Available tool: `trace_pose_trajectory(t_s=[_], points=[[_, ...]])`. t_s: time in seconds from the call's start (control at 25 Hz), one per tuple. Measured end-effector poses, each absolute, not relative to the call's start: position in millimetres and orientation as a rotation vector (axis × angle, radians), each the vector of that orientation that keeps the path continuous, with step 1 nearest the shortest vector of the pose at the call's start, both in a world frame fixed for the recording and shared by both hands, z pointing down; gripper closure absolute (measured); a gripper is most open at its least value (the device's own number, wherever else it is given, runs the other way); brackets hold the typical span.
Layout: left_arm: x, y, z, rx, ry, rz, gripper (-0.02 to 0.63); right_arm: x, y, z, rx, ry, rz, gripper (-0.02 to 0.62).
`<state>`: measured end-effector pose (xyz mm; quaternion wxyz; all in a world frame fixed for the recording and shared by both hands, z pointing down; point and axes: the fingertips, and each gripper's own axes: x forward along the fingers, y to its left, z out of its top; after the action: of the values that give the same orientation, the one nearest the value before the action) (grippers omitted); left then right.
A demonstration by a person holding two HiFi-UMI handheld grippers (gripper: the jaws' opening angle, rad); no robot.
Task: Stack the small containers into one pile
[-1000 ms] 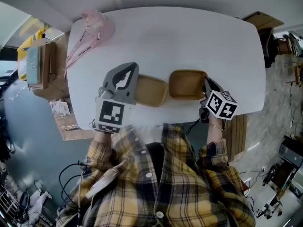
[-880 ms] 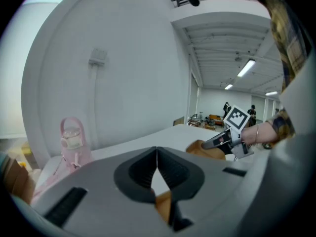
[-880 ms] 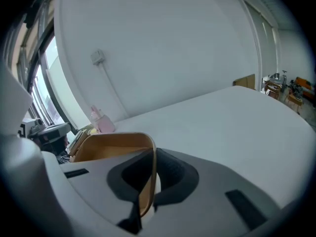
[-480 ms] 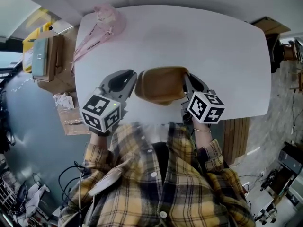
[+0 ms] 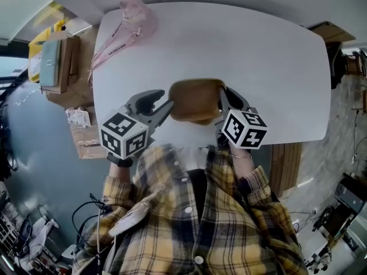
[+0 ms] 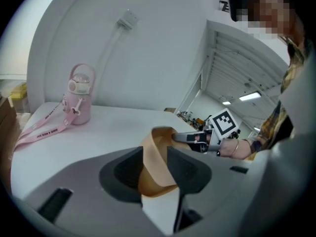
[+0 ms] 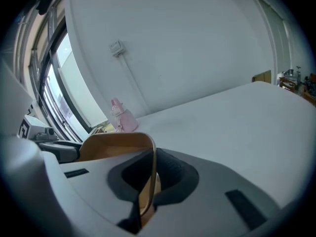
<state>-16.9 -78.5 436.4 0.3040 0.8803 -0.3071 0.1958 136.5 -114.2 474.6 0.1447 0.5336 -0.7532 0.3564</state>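
Observation:
Two tan containers (image 5: 195, 99) sit as one nested pile near the front of the white table (image 5: 258, 56). My right gripper (image 5: 221, 103) is at the pile's right side, shut on the thin rim wall of the upper container (image 7: 113, 144), which runs between its pads (image 7: 170, 174). My left gripper (image 5: 167, 106) is at the pile's left side. Its jaws have just been opening, and the tan wall (image 6: 155, 154) stands loosely between them with a gap on one side. From the left gripper view I see the right gripper (image 6: 197, 139) on the far rim.
A pink bottle (image 5: 132, 16) with a strap stands at the table's far left corner, and it also shows in the gripper views as the pink bottle (image 6: 79, 95) (image 7: 121, 117). Cardboard boxes (image 5: 54, 67) sit on the floor left of the table. A person's plaid shirt (image 5: 195, 211) is at the near edge.
The two containers lay side by side; the right gripper carried its one leftward onto the other. The left gripper's jaws, shut on the left container before, have opened.

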Motion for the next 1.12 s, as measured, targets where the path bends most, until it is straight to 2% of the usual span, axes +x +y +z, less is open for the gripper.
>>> trace_pose_trajectory(t_s=[0.16, 0.6, 1.12], points=[[-13.8, -78.3, 444.6, 2.295, -0.834, 0.565, 0.48, 132.2, -110.5, 472.3, 1.517, -2.177, 1.033, 0.572], [-34.2, -76.4, 467.0, 2.166, -0.87, 0.793, 0.563, 115.9, -76.4, 478.3, 1.328, -2.159, 1.014, 0.555], [-21.4, -67.9, 499.8, 2.005, -0.702, 0.976, 0.566, 125.3, -52.2, 504.5, 1.273, -2.03, 1.092, 0.543]])
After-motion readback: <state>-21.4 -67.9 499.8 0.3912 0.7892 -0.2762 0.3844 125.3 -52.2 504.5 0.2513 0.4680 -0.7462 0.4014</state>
